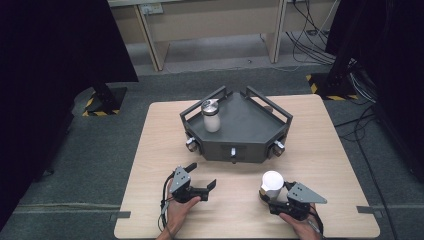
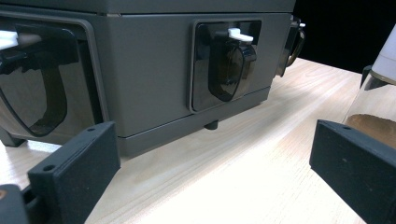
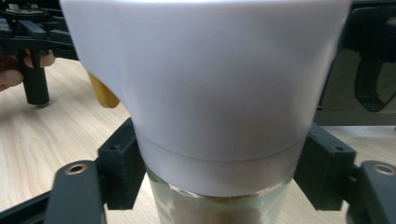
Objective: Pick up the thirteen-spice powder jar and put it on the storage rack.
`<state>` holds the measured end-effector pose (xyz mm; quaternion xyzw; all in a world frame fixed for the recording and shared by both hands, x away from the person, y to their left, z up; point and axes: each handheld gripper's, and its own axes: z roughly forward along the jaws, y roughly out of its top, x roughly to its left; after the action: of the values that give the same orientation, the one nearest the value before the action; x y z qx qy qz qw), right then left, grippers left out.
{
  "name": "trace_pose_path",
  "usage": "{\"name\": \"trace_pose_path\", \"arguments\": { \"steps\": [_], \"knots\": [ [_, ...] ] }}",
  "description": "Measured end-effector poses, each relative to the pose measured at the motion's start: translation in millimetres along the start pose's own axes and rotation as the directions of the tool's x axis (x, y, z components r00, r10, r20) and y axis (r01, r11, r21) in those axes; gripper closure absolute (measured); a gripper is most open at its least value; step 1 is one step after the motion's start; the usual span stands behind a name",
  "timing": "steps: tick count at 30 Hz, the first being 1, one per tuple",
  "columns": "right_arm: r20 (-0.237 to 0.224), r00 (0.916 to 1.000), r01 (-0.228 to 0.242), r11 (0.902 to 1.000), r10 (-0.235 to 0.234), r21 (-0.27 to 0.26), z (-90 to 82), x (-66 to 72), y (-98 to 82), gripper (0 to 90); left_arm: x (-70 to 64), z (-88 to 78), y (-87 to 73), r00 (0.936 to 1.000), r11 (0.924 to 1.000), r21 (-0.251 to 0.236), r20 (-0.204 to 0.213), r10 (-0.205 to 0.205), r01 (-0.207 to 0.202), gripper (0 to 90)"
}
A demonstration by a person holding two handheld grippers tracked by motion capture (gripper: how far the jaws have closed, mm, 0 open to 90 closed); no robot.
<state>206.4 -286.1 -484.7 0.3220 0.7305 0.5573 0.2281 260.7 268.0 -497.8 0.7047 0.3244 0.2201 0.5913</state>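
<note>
while the left gripper (image 1: 200, 177) rests on the light wooden table (image 1: 330, 150) with its 2 black jaws spread wide and nothing between them, the right gripper (image 1: 272, 196) is pinching a clear glass jar with a tall white plastic cap (image 1: 271, 185) that stands upright on the table near the front right. its jaws are pressed against the jar at the glass just under the cap, 1 on each side, as the right gripper view makes plain.

through the glass of that jar (image 3: 219, 205) a brownish, grainy filling shows, though the close view is too blurred to say what it is. a second jar, white-bodied with a silvery metal lid (image 1: 211, 116), stands upright inside the dark grey angular metal tray with railings (image 1: 250, 125) at the middle of the table, in its rear left part. its contents cannot be made out.

no label or writing can be read on either jar or on the tray.

the left gripper view looks at the tray's front wall (image 2: 149, 70), where a glossy black recessed panel with a small white lever (image 2: 227, 60) sits; the high view gives these only as small knobs. at that view's right edge the held jar (image 2: 378, 93) appears. the right gripper view shows a small yellow object (image 3: 102, 93) behind the jar.
</note>
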Motion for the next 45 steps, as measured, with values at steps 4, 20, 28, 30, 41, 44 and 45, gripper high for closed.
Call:
{"name": "trace_pose_path", "arguments": {
  "steps": [4, 20, 28, 30, 41, 44, 45],
  "knots": [
    [0.002, 1.0, 0.005, 1.0, -0.005, 0.003, -0.3, 0.3, 1.3, 30.2, -0.2, -0.1, 0.1, 1.0, 1.0, -0.001, 0.0, 0.002, -0.002, 1.4],
    [0.012, 0.9999, -0.008, 0.9998, 0.008, -0.02, -8.7, 1.1, 7.6, 30.7, 0.5, 0.4, -0.4, 0.9999, 0.9999, 0.001, -0.003, -0.012, 0.012, 1.7],
    [0.007, 0.9999, 0.013, 0.9996, -0.013, -0.026, -11.7, 2.7, 15.9, 30.7, 0.5, 0.7, -0.6, 0.9999, 0.9999, 0.002, -0.002, -0.011, 0.011, 1.7],
    [0.005, 0.9999, 0.015, 0.9995, -0.015, -0.027, -11.9, 2.6, 17.8, 30.7, 0.6, 0.8, -0.7, 0.9999, 0.9999, 0.002, -0.002, -0.012, 0.012, 1.8],
    [-0.008, 0.9995, 0.031, 0.9987, -0.031, -0.041, -11.0, 1.1, 33.4, 30.7, 0.7, 1.1, -1.0, 0.9999, 0.9999, 0.003, -0.002, -0.013, 0.013, 1.8],
    [-0.01, 0.9992, 0.039, 0.9983, -0.039, -0.043, -10.4, 0.6, 36.6, 30.7, 0.5, 1.3, -1.1, 0.9999, 0.9999, 0.002, -0.001, -0.012, 0.012, 1.8],
    [-0.012, 0.999, 0.042, 0.9982, -0.043, -0.043, -9.9, 0.3, 38.1, 30.7, 0.5, 1.4, -1.1, 0.9999, 0.9999, 0.002, 0.0, -0.011, 0.011, 1.8]
  ]
}}
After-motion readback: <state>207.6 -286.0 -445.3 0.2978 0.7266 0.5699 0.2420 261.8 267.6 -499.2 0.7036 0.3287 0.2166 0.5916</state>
